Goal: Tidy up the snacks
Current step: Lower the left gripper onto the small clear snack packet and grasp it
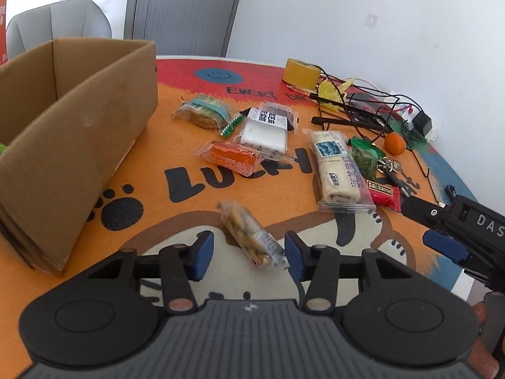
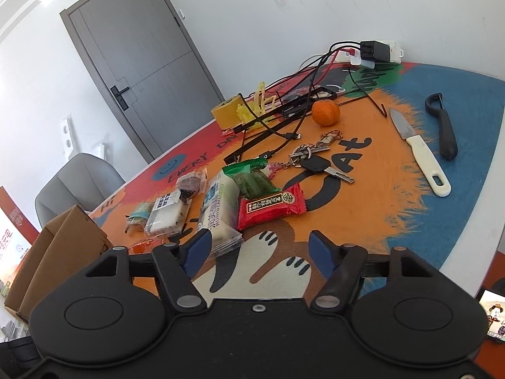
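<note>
While nearly every snack lies loose on the orange cartoon-print counter (image 1: pixel 284 195), the brown cardboard box (image 1: pixel 79 145) beside them seems barely filled. Left gripper (image 1: pixel 249 251) has its jaws apart around a clear-wrapped nut bar (image 1: pixel 244 232), not yet pressing. Right gripper (image 2: pixel 257 252) hovers, jaws apart, near the red foil packet (image 2: pixel 271 210). Counter lettering reads "LUCKY", "EVERY", "CAT".

This looks like a room in a home or small office. A grey door (image 2: pixel 139 72) with a lever handle stands in plain white walls at ten o'clock, and a grey padded chair (image 2: pixel 79 183) sits beside a round table under a cartoon cat mat (image 2: pixel 372 189). Keys (image 2: pixel 312 158), charger cables (image 2: pixel 303 107) and a power strip (image 2: pixel 375 51) clutter its far side towards one o'clock.
</note>
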A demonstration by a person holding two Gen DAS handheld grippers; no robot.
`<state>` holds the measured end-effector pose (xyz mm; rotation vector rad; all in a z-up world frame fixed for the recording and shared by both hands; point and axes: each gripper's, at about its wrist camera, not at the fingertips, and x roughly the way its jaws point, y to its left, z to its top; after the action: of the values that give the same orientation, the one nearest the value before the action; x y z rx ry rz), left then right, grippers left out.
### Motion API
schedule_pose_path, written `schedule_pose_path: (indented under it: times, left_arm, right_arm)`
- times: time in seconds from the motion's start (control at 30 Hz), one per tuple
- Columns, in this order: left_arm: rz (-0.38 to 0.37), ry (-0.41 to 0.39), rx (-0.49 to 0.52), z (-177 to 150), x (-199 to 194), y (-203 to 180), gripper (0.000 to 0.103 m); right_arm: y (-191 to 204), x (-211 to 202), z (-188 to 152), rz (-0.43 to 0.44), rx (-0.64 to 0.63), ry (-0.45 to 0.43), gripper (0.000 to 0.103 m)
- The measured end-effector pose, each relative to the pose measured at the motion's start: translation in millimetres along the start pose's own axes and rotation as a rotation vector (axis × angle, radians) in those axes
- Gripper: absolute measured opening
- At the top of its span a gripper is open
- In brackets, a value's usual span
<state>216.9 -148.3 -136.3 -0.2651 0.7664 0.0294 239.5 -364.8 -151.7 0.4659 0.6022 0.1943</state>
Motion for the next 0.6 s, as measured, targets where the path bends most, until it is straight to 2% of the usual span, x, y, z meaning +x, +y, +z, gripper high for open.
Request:
schedule_pose_path:
  times: [0.1,0.17,0.23,0.6]
  left_arm:
    - [0.008,-0.017,0.009,1.5,3.7,-2.1,0.045]
    - [0.008,-0.022,0.008,3.5,7.2,-2.3,0.037]
    - [0.011,-0.022,0.009,5.7,10.9,-1.9,0.017]
    - [0.020,-0.032,-0.020,20.6,18.0,8.8,0.017]
  right_arm:
    - [-1.7,3.7,2.7,0.002,-0.002,-0.003,0.064]
    - [-1.9,6.8,4.4,-0.001,-0.008,-0.006,0.063]
    - [-2.5,11.7,7.0,-0.003,-0.009,-0.004,0.062]
    - [3.9,39.1,27.1,0.016,-0.033,-0.007,0.059]
